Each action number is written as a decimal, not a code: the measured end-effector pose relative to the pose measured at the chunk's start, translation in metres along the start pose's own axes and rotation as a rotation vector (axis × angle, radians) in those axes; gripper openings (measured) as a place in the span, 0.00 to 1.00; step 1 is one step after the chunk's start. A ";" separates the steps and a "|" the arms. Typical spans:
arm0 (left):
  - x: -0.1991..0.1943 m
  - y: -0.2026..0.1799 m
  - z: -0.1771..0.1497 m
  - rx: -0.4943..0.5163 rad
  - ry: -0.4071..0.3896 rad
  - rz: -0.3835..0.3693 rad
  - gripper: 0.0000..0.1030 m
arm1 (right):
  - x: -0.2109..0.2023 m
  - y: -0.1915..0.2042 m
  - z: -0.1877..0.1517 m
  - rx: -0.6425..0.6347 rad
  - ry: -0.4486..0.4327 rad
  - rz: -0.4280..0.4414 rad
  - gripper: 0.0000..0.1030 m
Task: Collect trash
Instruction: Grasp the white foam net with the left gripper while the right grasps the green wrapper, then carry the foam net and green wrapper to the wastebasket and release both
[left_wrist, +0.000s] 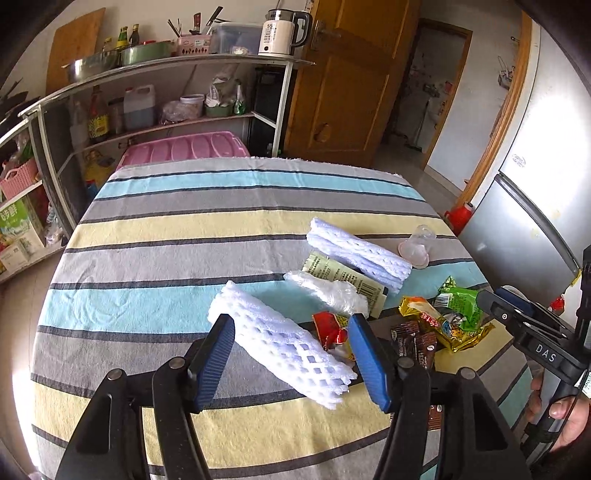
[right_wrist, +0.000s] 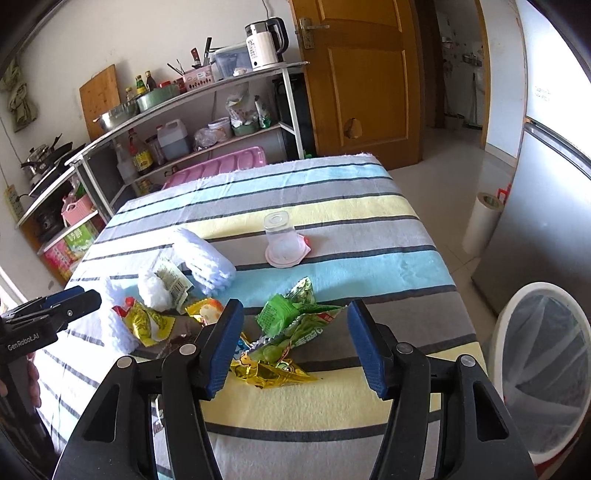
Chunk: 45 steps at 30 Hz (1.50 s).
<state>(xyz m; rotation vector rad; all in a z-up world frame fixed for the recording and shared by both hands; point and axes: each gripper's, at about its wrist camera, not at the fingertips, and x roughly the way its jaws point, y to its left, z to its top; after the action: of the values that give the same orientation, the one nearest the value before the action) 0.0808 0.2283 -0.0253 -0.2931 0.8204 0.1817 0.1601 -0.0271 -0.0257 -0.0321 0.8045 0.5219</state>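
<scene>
A: Left hand-held gripper (left_wrist: 291, 363) — state?
B: Jaws apart. The near foam net sleeve (left_wrist: 280, 341) lies between the blue pads, neither pad pressing on it. Released.

A: Sleeve axis?
B: Long axis runs diagonal in the left wrist view — one end near the right pad low down, the other up and to the left. Lies flat on the striped tabletop (left_wrist: 155, 236).

A: Right hand-held gripper (right_wrist: 293, 347)?
B: Also open, nothing clamped. Green snack wrapper (right_wrist: 291, 317) and a gold foil wrapper (right_wrist: 269, 373) sit between and under its pads, crumpled, no clear axis.

A: Beyond that?
B: Behind the near sleeve: red wrapper (left_wrist: 332, 328), brown sachets (left_wrist: 413, 341), then a crumpled clear plastic bag (left_wrist: 332, 291) on a printed flat packet (left_wrist: 343, 275). Packet's long axis is diagonal, roughly parallel to the sleeve.

A: Further?
B: Second foam net sleeve (left_wrist: 358, 251), same diagonal lean, touching the packet. Past it, a clear plastic cup (right_wrist: 282, 242) upside down on a pink lid, standing apart from the pile.

A: Bin?
B: White bin with a clear liner (right_wrist: 543, 354) on the floor, just off the tabletop's right edge in the right wrist view. Mouth faces up.
</scene>
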 end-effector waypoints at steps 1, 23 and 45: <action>0.003 0.001 0.000 -0.005 0.005 0.003 0.63 | 0.003 0.000 0.000 -0.001 0.008 -0.006 0.58; 0.037 0.022 -0.006 -0.166 0.096 0.041 0.57 | 0.031 -0.008 -0.002 0.011 0.107 -0.031 0.39; 0.013 0.005 0.010 -0.093 -0.003 0.009 0.25 | 0.010 -0.017 0.002 0.065 0.008 0.025 0.32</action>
<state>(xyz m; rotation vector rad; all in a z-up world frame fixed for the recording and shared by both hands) 0.0946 0.2369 -0.0295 -0.3768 0.8121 0.2291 0.1752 -0.0377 -0.0337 0.0358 0.8296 0.5197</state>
